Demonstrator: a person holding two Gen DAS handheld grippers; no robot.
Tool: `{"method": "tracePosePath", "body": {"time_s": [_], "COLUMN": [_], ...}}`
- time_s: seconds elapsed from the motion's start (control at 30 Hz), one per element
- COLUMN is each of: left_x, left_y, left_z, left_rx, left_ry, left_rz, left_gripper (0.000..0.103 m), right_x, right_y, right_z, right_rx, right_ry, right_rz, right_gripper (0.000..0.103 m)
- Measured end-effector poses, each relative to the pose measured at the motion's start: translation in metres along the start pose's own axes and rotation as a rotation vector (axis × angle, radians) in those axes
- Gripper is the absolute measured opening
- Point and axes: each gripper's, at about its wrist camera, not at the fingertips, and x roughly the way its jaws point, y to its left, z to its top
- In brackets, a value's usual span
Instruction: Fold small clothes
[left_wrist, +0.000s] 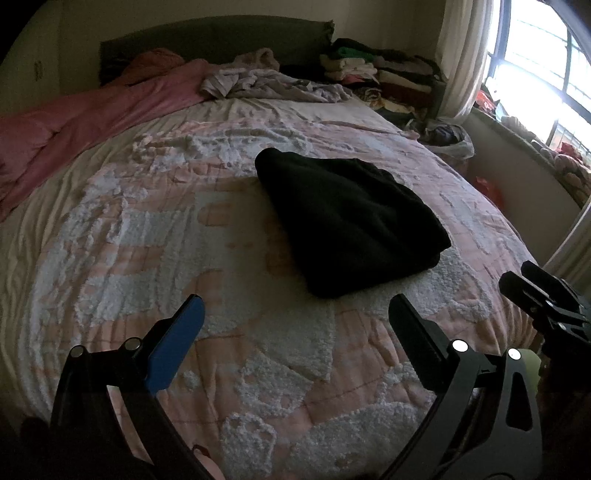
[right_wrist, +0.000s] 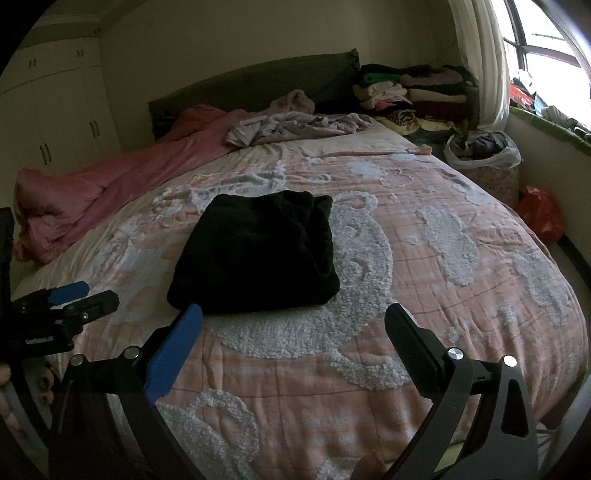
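A black garment (left_wrist: 351, 225) lies folded into a thick bundle on the pink and white bedspread (left_wrist: 184, 229); it also shows in the right wrist view (right_wrist: 258, 254). My left gripper (left_wrist: 295, 314) is open and empty, hovering just short of the bundle's near edge. My right gripper (right_wrist: 293, 321) is open and empty, also just in front of the bundle. Each gripper shows at the edge of the other's view: the right one (left_wrist: 546, 299) at the right, the left one (right_wrist: 77, 295) at the left.
A pink duvet (right_wrist: 110, 184) lies along the bed's left side. A crumpled grey garment (right_wrist: 291, 127) sits near the headboard. Stacked folded clothes (right_wrist: 406, 92) stand at the far right corner. A bag of clothes (right_wrist: 484, 151) and a red bag (right_wrist: 539, 214) are beside the bed.
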Motion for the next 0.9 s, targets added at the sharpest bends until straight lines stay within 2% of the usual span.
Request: {"method": "tracePosePath", "body": {"time_s": [0.27,0.33,0.43,0.53,0.63,0.73,0.83,0.9], "left_x": [-0.003,-0.007,-0.007,-0.004,-0.002,-0.006,-0.013,-0.015], "left_y": [-0.002,-0.001,0.010,0.028,0.056,0.098,0.165,0.205], "left_z": [-0.004,-0.004,-0.002,-0.002,-0.001,0.002,0.002,0.001], "left_rx": [0.030,0.035,0.003,-0.018,-0.059,-0.110,-0.222,-0.268], "left_ry": [0.003,-0.007,0.018,0.028,0.039,0.016,0.011,0.027], "left_rz": [0.025,0.021,-0.033,0.029,0.097,0.188,0.300,0.372], "left_gripper": [0.093,0.093,0.093,0.093,0.093,0.093,0.093,0.093], "right_x": [-0.004,-0.011,-0.025,-0.050,-0.081,-0.117,-0.155,-0.178], "right_y": [-0.008,-0.021,-0.046,-0.089,-0.143,-0.204,-0.266,-0.313], "right_z": [-0.001,-0.002,-0.006,-0.019,-0.041,-0.070,-0.104,-0.133], "right_rx": [0.025,0.059,0.123,0.222,0.332,0.451,0.568,0.657], "right_ry": [-0.007,-0.015,-0.034,-0.052,-0.069,-0.081,-0.086,-0.049], "right_rz": [-0.019,-0.053,-0.114,-0.197,-0.321,-0.488,-0.676,-0.815], "right_gripper": [0.098,0.098,0.098,0.098,0.098,0.098,0.098,0.098]}}
